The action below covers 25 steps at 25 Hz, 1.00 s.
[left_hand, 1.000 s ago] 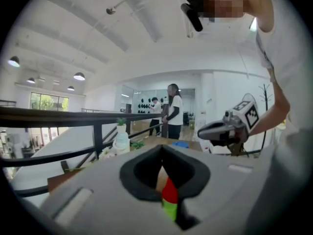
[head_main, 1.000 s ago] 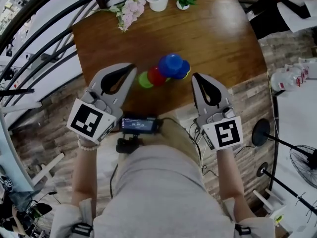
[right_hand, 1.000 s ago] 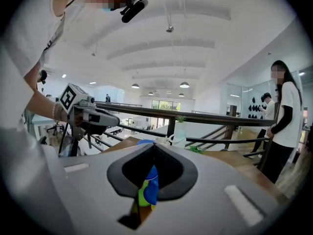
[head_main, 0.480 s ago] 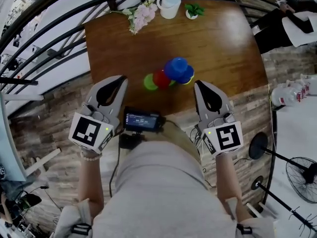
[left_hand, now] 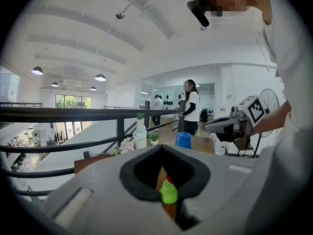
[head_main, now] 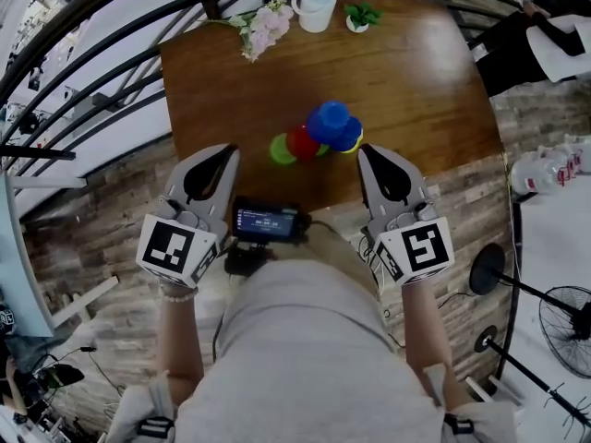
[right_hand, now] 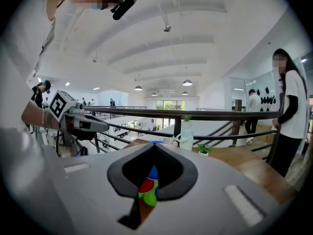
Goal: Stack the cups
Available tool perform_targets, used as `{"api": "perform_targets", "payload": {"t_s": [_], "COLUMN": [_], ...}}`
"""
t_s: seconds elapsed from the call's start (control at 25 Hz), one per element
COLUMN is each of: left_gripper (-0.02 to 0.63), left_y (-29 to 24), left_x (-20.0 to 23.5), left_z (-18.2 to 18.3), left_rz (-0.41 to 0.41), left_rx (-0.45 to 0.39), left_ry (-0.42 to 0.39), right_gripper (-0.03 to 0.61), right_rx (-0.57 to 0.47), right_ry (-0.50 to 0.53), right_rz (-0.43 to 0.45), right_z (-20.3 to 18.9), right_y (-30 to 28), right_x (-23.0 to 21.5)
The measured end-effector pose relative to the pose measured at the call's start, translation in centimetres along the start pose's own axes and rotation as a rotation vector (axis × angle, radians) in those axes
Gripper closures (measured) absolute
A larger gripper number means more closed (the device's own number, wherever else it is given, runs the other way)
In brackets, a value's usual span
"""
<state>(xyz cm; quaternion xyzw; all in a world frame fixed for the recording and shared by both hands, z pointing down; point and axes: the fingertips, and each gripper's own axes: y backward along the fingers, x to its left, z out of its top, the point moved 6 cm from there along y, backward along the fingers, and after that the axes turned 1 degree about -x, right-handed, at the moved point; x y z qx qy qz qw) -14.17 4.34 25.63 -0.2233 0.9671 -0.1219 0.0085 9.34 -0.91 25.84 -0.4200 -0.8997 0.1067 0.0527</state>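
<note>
Several cups (head_main: 314, 137) clustered, seemingly touching, grippers (head_main: 231, 151) (head_main: 363, 149) closed

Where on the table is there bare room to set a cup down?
Bare wood lies between the cup cluster and the flowers, white jug and potted plant at the far edge, and across the table to the right. Crowded: the near edge, where that cluster sits.

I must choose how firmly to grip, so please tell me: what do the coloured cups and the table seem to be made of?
Cups: probably plastic, smooth; each is one solid bright colour, blue, red, green or yellow, without pattern. Table: seemingly wood or veneer, brown with faint grain; pale glare at its far end suggests glossy varnish.
</note>
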Motion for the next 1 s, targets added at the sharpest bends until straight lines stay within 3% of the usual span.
{"api": "perform_targets", "payload": {"t_s": [1.0], "left_gripper": [0.617], "left_y": [-1.03], "left_x": [-0.47], "left_z": [0.61], "left_rz": [-0.022], "left_rx": [-0.014], "left_ry": [-0.001], "right_gripper": [0.574], "right_rx": [-0.004], "right_ry": [0.008], "right_rz": [0.003], "right_z": [0.41], "right_y": [-0.16], "right_x": [0.01]}}
